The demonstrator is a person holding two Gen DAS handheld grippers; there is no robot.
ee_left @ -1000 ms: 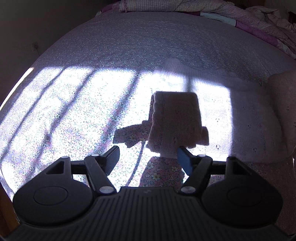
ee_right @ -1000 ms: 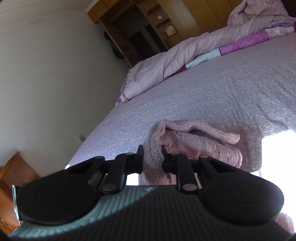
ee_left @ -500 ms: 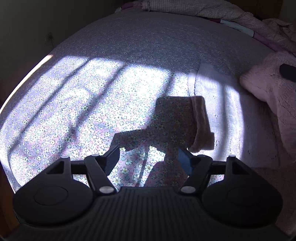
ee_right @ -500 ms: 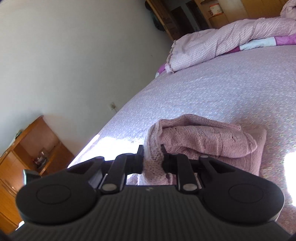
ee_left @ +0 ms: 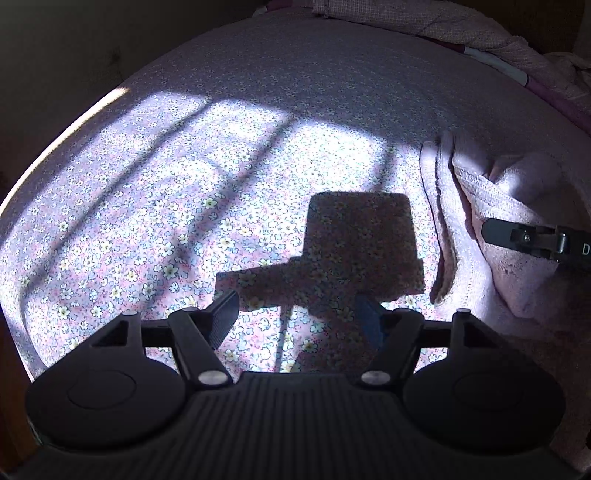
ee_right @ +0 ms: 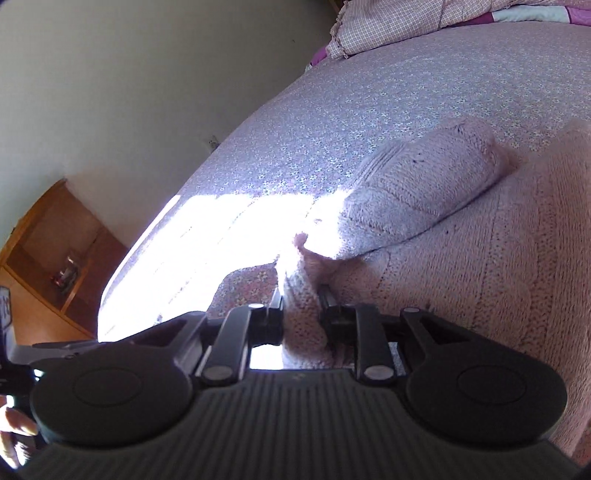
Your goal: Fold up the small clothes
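Note:
A pink knitted garment (ee_right: 461,258) lies folded on the floral bed sheet (ee_left: 184,184), one folded part (ee_right: 417,184) on top. My right gripper (ee_right: 301,321) is low at the garment's near edge. Its jaws are opening, and a fold of the pink knit still fills the gap between the pads. In the left wrist view the garment (ee_left: 461,221) lies at the right, with one right-gripper finger (ee_left: 517,236) resting against it. My left gripper (ee_left: 295,314) stands open over bare sheet to the left of the garment, with nothing between its fingers.
Bright sunlight with window-bar shadows covers the sheet, and the gripper's shadow (ee_left: 362,251) falls on it. A checked pink quilt (ee_right: 406,22) is bunched at the far end. A wooden nightstand (ee_right: 48,251) stands beside the bed by the wall. A hand (ee_right: 14,432) shows at lower left.
The left gripper slid left off the garment, which now sits at the right edge of its view. The right gripper came down with the knit to the bed, and its jaws stand slightly wider.

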